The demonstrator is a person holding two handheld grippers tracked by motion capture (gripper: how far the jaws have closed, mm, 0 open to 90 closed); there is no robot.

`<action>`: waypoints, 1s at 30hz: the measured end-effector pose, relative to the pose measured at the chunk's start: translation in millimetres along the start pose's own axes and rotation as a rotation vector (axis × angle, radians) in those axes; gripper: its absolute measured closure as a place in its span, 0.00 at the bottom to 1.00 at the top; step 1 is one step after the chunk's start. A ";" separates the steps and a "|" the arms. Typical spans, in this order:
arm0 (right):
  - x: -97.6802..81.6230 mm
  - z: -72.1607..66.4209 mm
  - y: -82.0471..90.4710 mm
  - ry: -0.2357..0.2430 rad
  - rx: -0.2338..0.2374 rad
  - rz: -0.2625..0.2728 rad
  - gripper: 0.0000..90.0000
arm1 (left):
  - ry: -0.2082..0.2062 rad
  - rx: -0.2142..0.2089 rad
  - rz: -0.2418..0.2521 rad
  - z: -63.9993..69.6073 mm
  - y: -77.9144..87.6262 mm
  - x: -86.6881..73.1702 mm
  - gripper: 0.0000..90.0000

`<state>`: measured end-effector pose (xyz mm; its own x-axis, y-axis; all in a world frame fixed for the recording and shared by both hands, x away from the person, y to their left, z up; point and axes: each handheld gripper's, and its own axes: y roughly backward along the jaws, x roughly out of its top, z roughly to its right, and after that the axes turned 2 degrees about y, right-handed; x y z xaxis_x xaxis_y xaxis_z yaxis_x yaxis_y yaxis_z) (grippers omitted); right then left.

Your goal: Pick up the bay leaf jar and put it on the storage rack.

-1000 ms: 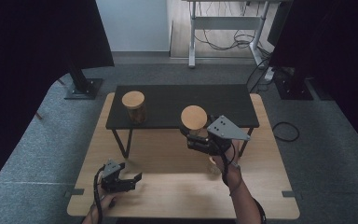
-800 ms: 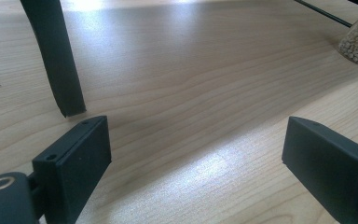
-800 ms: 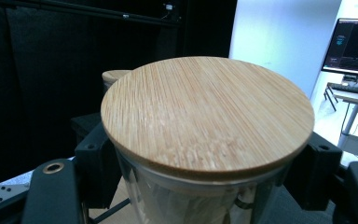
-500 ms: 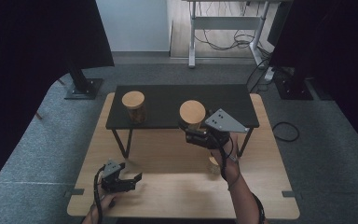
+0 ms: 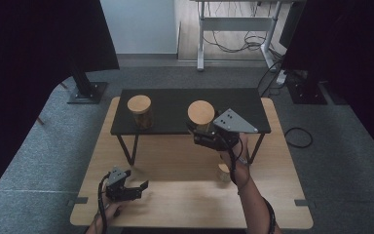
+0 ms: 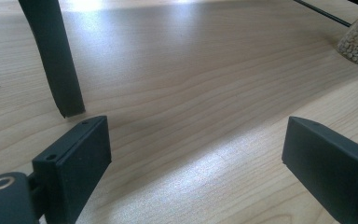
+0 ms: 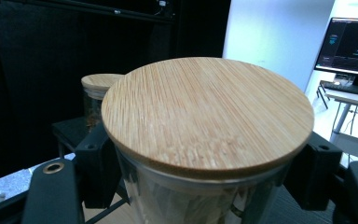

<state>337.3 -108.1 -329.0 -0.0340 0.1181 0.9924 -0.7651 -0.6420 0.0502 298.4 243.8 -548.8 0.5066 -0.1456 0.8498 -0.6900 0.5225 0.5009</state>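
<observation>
1. Left gripper (image 5: 135, 187) rests on the wooden table (image 5: 175, 209), jaws apart, nothing between.
2. Right gripper (image 5: 198, 132) is clamped around a bamboo-lidded glass jar (image 5: 201, 115) at the black shelf's (image 5: 175, 105) front edge.
3. Second jar (image 5: 140, 110) stands farther left on the shelf.

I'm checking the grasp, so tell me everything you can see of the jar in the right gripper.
The jar is round, with clear glass walls and a flat, pale bamboo-look lid, closed. It stands upright, clamped between the right gripper's black jaws just under the lid, at the near edge of the black shelf. Its contents are unclear.
</observation>
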 end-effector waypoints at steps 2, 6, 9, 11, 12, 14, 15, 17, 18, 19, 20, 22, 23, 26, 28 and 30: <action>-0.1 1.3 -1.6 0.000 -0.003 -0.003 0.28 | 0.000 -0.001 0.000 -0.1 0.0 0.0 0.08; -1.2 4.1 -5.1 -0.003 -0.010 -0.008 0.28 | -0.001 -0.001 0.000 -0.1 0.0 0.0 0.08; -1.9 5.4 -7.4 -0.005 -0.013 -0.011 0.28 | -0.001 -0.002 -0.001 -0.2 -0.1 0.1 0.08; -2.4 6.2 -9.2 -0.005 -0.015 -0.014 0.28 | -0.001 -0.003 -0.002 -0.2 -0.2 0.1 0.08; -2.7 6.7 -10.2 -0.006 -0.016 -0.014 0.28 | -0.001 -0.003 -0.002 -0.2 -0.2 0.1 0.08; -3.4 7.7 -12.5 -0.007 -0.022 -0.017 0.28 | 0.000 -0.004 -0.002 -0.2 -0.2 0.1 0.08; -3.8 8.2 -13.4 -0.010 -0.024 -0.016 0.28 | 0.000 -0.003 -0.002 -0.2 -0.2 0.1 0.08; -4.7 8.7 -15.2 -0.016 -0.026 -0.018 0.28 | -0.001 -0.003 -0.001 -0.2 -0.1 0.1 0.08; -5.3 9.1 -16.5 -0.017 -0.028 -0.020 0.28 | -0.001 -0.003 -0.001 -0.1 -0.1 0.1 0.08; -5.7 9.5 -17.7 -0.017 -0.030 -0.021 0.28 | -0.001 -0.002 -0.001 -0.1 -0.1 0.1 0.08; -6.0 9.9 -18.9 -0.019 -0.031 -0.023 0.28 | -0.002 -0.002 -0.001 -0.1 0.0 0.1 0.08; -6.5 10.5 -20.8 -0.020 -0.034 -0.025 0.28 | -0.002 -0.003 -0.001 -0.1 0.0 0.0 0.08; -6.9 11.0 -21.9 -0.021 -0.035 -0.028 0.28 | -0.002 -0.003 -0.001 -0.2 -0.1 0.1 0.08; -8.6 13.0 -25.5 -0.025 -0.040 -0.035 0.28 | -0.002 -0.004 -0.002 -0.2 -0.1 0.1 0.08; -9.7 13.7 -27.0 -0.030 -0.043 -0.039 0.28 | -0.002 -0.004 -0.001 -0.1 -0.2 0.1 0.08; -11.2 14.7 -29.0 -0.034 -0.049 -0.045 0.28 | -0.002 -0.004 -0.002 -0.1 -0.3 0.1 0.08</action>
<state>369.3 -101.9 -339.9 0.0222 0.1197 0.9926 -0.7959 -0.5986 0.0900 298.7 243.8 -548.9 0.5069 -0.1482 0.8491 -0.6868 0.5258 0.5018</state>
